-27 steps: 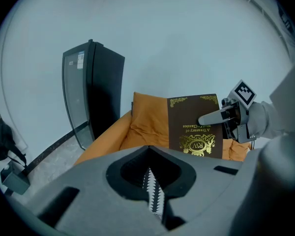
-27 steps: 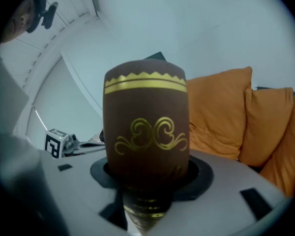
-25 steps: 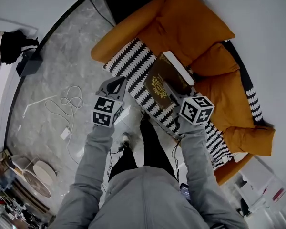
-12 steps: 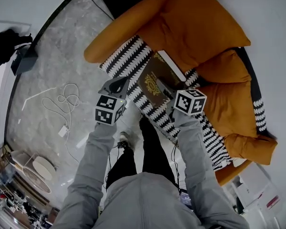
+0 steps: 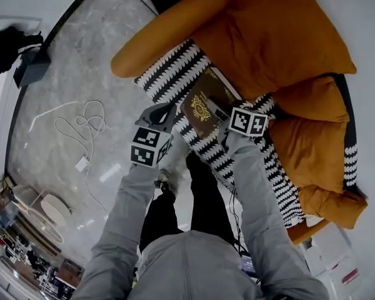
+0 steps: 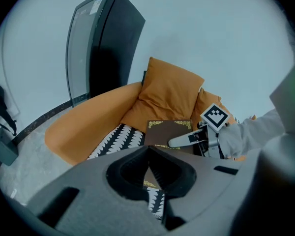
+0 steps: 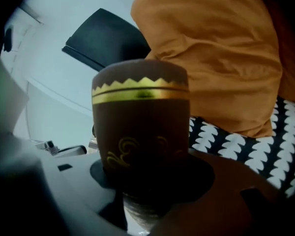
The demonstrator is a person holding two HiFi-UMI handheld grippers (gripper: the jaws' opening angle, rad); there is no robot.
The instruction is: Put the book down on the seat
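Note:
A brown book (image 5: pixel 203 108) with gold ornament is clamped in my right gripper (image 5: pixel 217 109), which is shut on it. The book lies nearly flat, low over the black-and-white patterned seat (image 5: pixel 175 74) of an orange sofa; I cannot tell whether it touches. From the left gripper view the book (image 6: pixel 169 130) rests cover-up in front of the back cushions, with the right gripper (image 6: pixel 179 140) across its near edge. The right gripper view is filled by the book's spine (image 7: pixel 140 122). My left gripper (image 5: pixel 162 113) hovers left of the book, shut on nothing.
Orange back cushions (image 5: pixel 275 36) rise behind the seat, and the sofa arm (image 5: pixel 156 33) curves at its left. A tall black cabinet (image 6: pixel 96 48) stands left of the sofa. A white cable (image 5: pixel 81 124) and black bag (image 5: pixel 9 42) lie on the marble floor.
The book went from upright in the air to nearly flat, low over the patterned seat. Both grippers moved forward and down toward the sofa.

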